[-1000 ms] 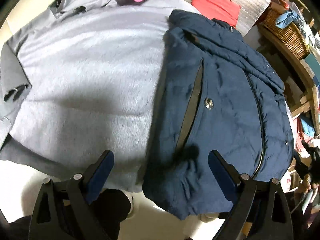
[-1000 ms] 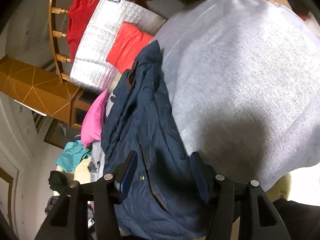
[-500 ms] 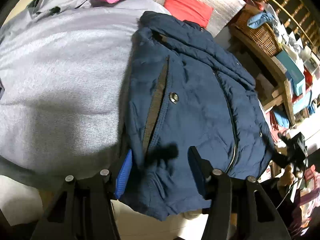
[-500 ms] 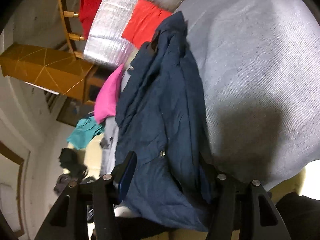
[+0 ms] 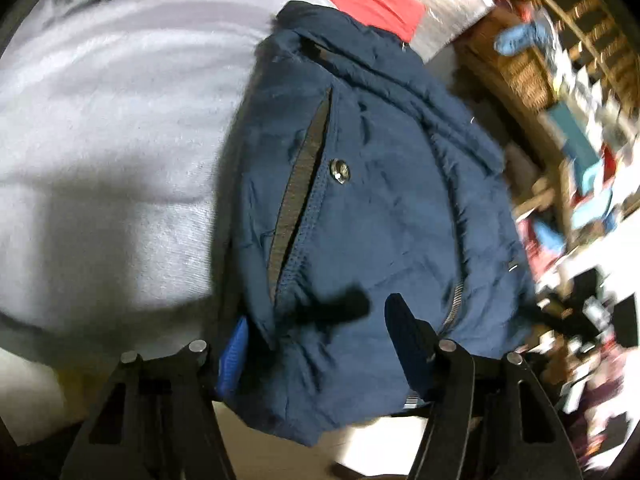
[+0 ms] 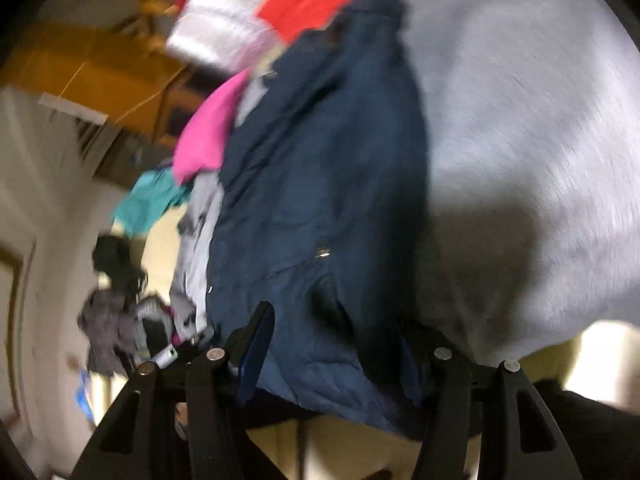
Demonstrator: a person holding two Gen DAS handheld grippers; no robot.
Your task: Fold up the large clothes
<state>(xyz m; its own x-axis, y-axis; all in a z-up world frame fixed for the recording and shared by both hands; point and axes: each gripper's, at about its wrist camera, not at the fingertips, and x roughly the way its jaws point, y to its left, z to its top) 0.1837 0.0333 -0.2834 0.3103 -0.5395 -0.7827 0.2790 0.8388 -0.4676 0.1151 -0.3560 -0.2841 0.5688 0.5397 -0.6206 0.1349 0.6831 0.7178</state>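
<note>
Evidently both grippers clamped the navy jacket's (image 5: 380, 208) hem: left gripper (image 5: 316, 344) lower centre, right gripper (image 6: 336, 344) likewise, holding it spread over the grey garment (image 5: 112, 140) for folding.

Jacket (image 5: 380, 208) atop sweater (image 5: 120, 140) — cushion (image 5: 376, 4) behind.

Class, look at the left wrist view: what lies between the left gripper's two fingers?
The near hem of the navy jacket fills the gap of the left gripper, bunched beside a pocket opening; the left wrist view shows it.
</note>
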